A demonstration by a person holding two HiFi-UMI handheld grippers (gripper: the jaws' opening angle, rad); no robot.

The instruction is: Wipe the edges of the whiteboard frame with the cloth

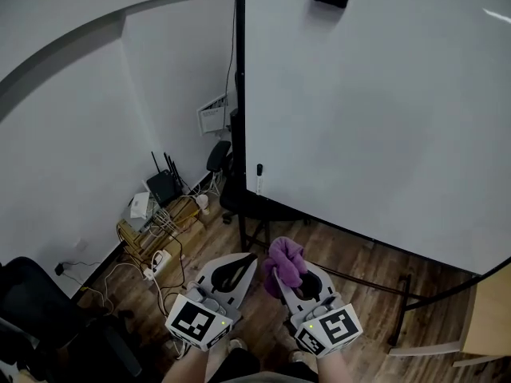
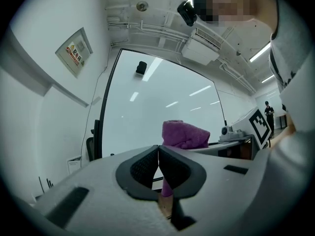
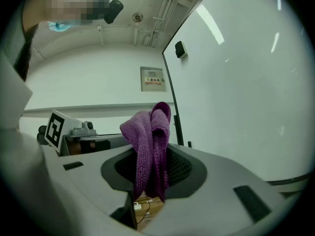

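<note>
1. The task looks to be at the approach step. The purple cloth [image 1: 285,263] is already gripped but touches no part of the whiteboard frame [image 1: 241,70]. Both grippers sit at the lower middle of the head view, above the wood floor [image 1: 359,278] and well apart from the whiteboard [image 1: 375,110].

2. The right gripper [image 1: 291,282] is clamped on the cloth. In the right gripper view the jaws pinch the bunched cloth [image 3: 150,141] at its middle, with the right gripper [image 3: 150,166] closed only as far as the wad allows.

3. The left gripper [image 1: 251,258] is empty. In the left gripper view its jaws meet with nothing between them, so the left gripper [image 2: 158,151] is fully closed. The purple seen beyond it there is the cloth [image 2: 184,134] in the other gripper.

4. The cloth is folded into a thick wad. Its long axis runs along the right gripper's jaws. The rounded, folded end sticks out past the fingertips, toward the upper part of the head view and the whiteboard's lower left corner. A shorter tail hangs down behind the pads.

5. The frame's dark left edge runs vertically at upper centre of the head view. Its bottom edge slants down toward the right.

6. In my judgement, the next move is to raise the right gripper so the protruding folded end meets one frame edge. The cloth should then be pressed on squarely and drawn along that edge's length. The left gripper has no evident job unless it steadies the whiteboard.
</note>
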